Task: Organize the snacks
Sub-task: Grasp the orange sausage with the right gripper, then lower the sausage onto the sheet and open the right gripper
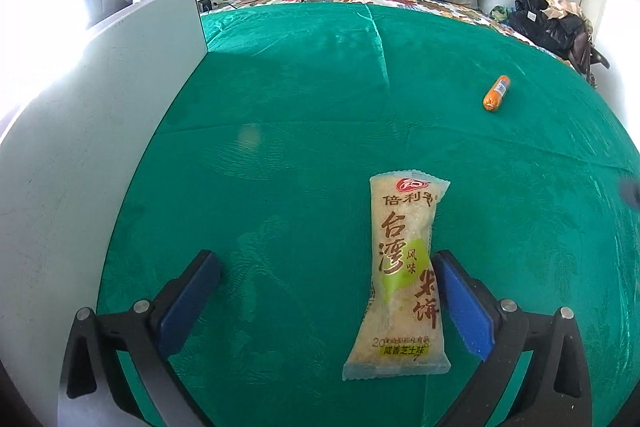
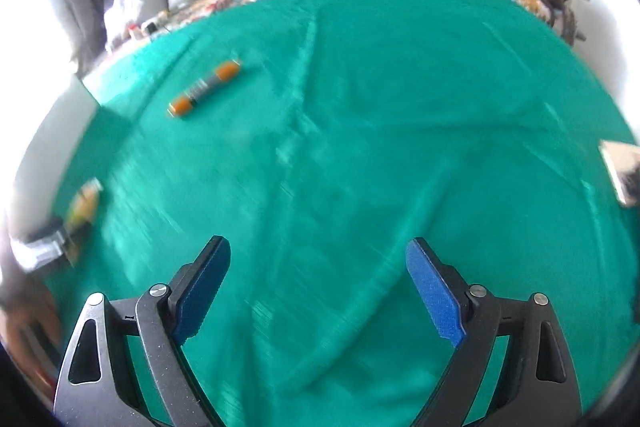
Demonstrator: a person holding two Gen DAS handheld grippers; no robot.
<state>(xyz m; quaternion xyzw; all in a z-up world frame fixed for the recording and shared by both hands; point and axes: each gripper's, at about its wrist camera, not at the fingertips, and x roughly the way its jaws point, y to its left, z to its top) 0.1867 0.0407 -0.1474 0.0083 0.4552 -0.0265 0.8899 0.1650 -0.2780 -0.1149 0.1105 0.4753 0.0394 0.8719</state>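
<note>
Rice cracker pack [image 1: 400,279] lies flat on the green bedspread [image 1: 320,107], lower centre of left view, between the wide-open left tongs [image 1: 326,267], nearest the right pad [image 1: 464,303]; whether it touches, cannot tell. Sausage [image 1: 496,93] lies well apart, upper right. White board [image 1: 100,107] at left. Right tongs [image 2: 318,263] open, empty. Risk: pad may snag and drag the pack on lifting away. Right view blurred; items at its left and right edges unreadable.
</note>
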